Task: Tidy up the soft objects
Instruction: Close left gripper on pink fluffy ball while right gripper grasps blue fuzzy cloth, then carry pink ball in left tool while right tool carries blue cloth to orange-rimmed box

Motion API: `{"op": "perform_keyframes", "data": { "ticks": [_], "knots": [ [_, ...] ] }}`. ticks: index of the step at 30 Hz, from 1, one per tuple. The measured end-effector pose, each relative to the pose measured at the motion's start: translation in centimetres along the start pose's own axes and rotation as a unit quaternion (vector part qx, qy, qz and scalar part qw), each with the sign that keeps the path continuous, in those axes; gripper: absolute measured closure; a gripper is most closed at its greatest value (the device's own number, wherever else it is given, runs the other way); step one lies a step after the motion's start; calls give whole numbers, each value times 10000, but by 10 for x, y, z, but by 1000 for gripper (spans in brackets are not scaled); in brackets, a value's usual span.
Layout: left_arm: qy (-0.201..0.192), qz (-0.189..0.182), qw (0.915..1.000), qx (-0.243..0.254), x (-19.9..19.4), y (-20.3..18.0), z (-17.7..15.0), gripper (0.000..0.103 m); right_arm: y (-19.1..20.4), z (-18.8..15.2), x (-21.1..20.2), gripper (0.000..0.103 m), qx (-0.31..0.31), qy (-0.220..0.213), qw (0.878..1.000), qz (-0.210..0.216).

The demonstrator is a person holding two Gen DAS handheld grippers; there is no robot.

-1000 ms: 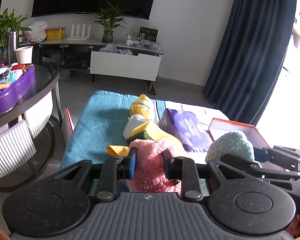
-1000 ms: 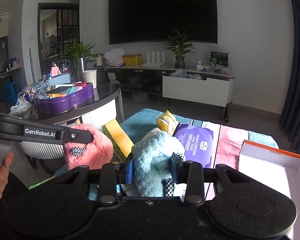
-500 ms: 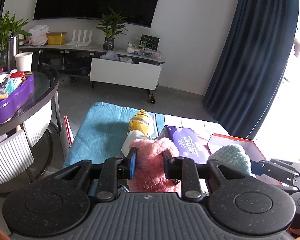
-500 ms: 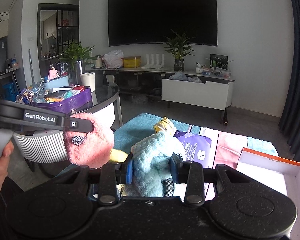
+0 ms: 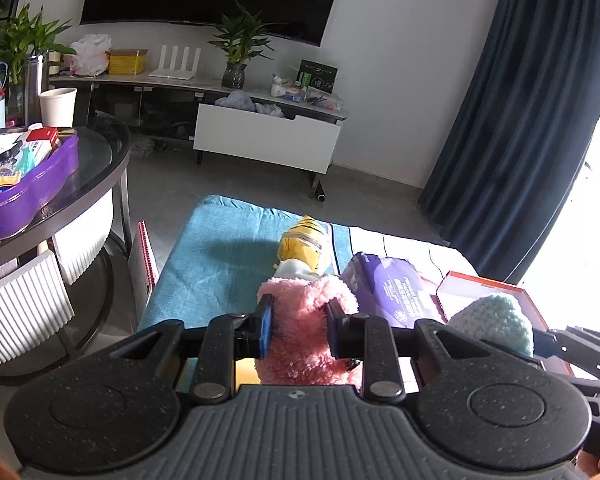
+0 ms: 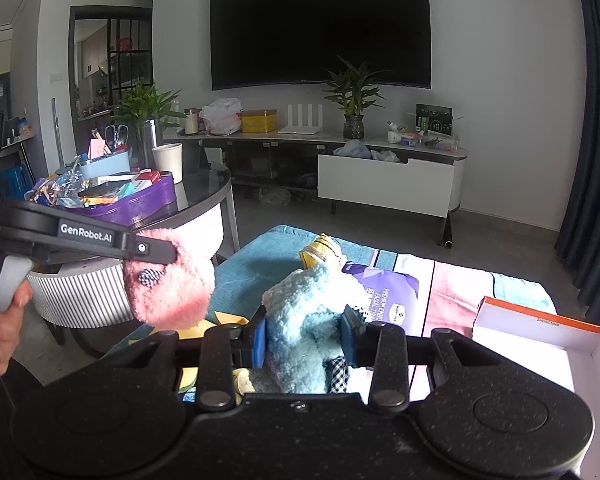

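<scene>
Left claw (image 5: 299,330) grips pink plush (image 5: 306,332), right claw (image 6: 306,338) blue plush (image 6: 300,336); orange box (image 6: 548,356) empty.

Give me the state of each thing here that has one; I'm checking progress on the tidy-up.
left gripper: shut on the pink plush.
pink plush: held off the mat.
right gripper: shut on the blue plush.
blue plush: held, squeezed between the pads.
orange box: open, no lid on, nothing seen inside.
yellow striped toy: lying on the teal mat.
purple tissue pack: lying flat, closed.
</scene>
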State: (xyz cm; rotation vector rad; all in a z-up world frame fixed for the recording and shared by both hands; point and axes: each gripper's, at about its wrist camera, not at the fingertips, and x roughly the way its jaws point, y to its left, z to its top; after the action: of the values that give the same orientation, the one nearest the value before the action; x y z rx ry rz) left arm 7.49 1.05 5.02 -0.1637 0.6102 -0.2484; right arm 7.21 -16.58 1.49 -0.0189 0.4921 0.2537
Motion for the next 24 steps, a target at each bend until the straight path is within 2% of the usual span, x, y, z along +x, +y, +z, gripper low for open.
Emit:
{"op": "perform_keyframes", "data": {
  "ticks": [7,24],
  "knots": [
    [5,9,10000,51,3,-8,5,75,-2,5,3,59,0,-54,10000,-42],
    [132,-256,9988,401,27,-54,11,75,-40,11,-10,59,231,-166,9985,-459]
  ]
}}
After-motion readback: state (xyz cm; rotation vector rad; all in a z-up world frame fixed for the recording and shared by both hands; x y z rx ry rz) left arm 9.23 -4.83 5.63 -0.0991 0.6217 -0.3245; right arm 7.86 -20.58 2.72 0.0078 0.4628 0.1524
